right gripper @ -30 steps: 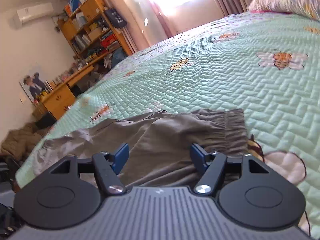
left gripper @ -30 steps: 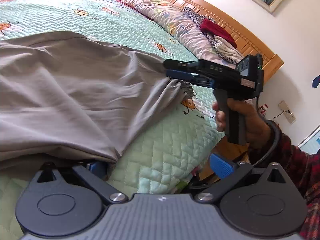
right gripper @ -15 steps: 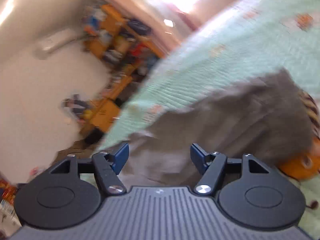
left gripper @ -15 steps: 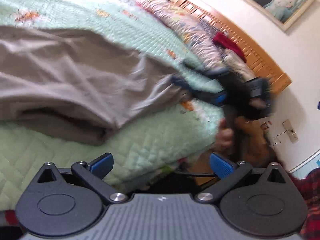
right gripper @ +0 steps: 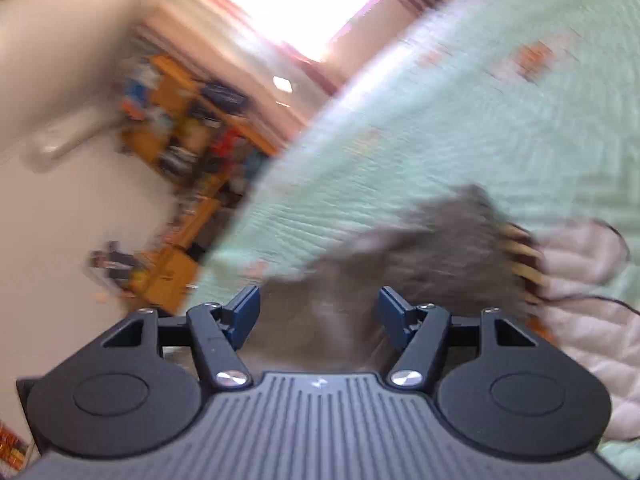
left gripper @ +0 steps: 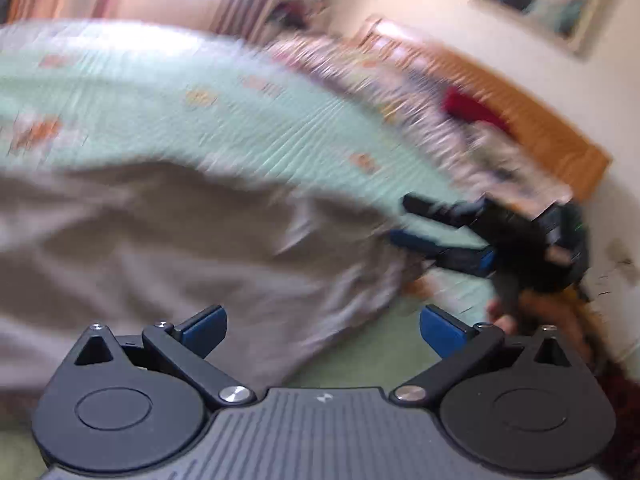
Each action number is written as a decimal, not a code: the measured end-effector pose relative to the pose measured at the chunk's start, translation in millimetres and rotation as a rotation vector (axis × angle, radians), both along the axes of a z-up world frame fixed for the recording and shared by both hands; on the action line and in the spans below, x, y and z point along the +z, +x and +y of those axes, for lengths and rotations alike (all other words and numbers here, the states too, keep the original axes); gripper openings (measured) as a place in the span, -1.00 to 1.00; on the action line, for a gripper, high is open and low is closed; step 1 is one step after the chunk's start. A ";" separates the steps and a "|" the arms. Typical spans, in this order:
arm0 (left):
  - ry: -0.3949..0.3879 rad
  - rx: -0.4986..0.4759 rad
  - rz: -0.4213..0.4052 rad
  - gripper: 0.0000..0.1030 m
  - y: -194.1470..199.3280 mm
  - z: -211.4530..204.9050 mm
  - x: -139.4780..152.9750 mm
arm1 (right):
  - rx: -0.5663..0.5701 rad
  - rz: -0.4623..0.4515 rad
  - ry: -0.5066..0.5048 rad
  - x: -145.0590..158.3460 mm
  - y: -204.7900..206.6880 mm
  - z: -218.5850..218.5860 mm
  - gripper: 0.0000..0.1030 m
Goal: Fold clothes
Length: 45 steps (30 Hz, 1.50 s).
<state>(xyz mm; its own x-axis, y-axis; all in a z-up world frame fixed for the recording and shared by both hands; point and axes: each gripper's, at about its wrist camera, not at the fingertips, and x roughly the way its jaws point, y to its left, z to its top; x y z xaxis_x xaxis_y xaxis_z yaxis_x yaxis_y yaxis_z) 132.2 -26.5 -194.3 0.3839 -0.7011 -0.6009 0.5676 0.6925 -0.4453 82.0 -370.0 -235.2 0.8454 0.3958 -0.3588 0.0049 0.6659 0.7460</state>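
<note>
Blurred view across a mint-green quilted bed (left gripper: 248,120). Grey garment (left gripper: 168,248) spread over the near left of the bed. Left gripper (left gripper: 322,328) wide open, holding nothing, above the garment's near edge. Right gripper (right gripper: 318,312) just been narrowing, pads apart with grey cloth between them, not pinched.

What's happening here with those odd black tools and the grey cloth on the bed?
A person is folding a grey garment spread on a green quilted bed, using a hand-held gripper in each hand. The left gripper is open above the cloth. The right gripper has just been closing; its pads are not yet pressing the cloth's edge. The pictures are blurred.
</note>
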 end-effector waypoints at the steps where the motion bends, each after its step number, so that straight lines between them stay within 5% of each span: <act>1: 0.008 0.017 0.041 0.96 3.6 1.6 -11.5 | -0.010 0.000 0.009 -5.9 -2.0 -3.2 -0.27; 7: -0.004 0.035 0.022 0.96 3.1 2.6 -11.2 | -0.026 0.011 -0.035 -1.8 -11.9 -1.4 -0.27; 11: -0.072 0.087 -0.040 0.96 -2.4 23.6 7.9 | -0.032 -0.032 -0.105 26.1 -13.2 21.4 0.11; 13: -0.090 0.129 -0.080 0.99 -5.8 43.6 16.6 | 0.009 -0.064 -0.127 34.4 -8.9 37.7 0.12; 17: -0.027 0.270 -0.141 0.99 -2.3 91.5 17.2 | 0.075 -0.039 -0.171 27.7 6.8 59.9 0.25; 19: 0.018 0.361 -0.113 0.98 4.4 118.6 4.6 | 0.065 0.054 -0.216 12.1 18.4 63.7 0.24; 23: -0.079 0.469 -0.001 0.81 13.2 172.2 -13.4 | 0.056 0.078 -0.326 14.1 16.6 80.0 0.21; 30: -0.118 0.535 -0.113 0.94 10.0 206.8 17.0 | 0.129 -0.006 -0.467 44.1 21.4 133.3 0.22; 34: -0.017 0.665 -0.228 0.97 12.9 249.5 40.0 | 0.181 -0.033 -0.488 45.8 31.4 158.8 0.22; 37: 0.168 0.790 -0.315 0.99 24.0 284.1 52.6 | 0.192 -0.021 -0.532 41.5 36.8 171.0 0.22; 40: 0.274 0.861 -0.313 0.98 44.1 320.4 49.2 | 0.204 -0.005 -0.536 34.4 37.5 176.1 0.22; 45: 0.203 0.888 -0.240 0.95 65.0 362.8 37.7 | 0.224 0.012 -0.572 27.3 37.5 183.4 0.22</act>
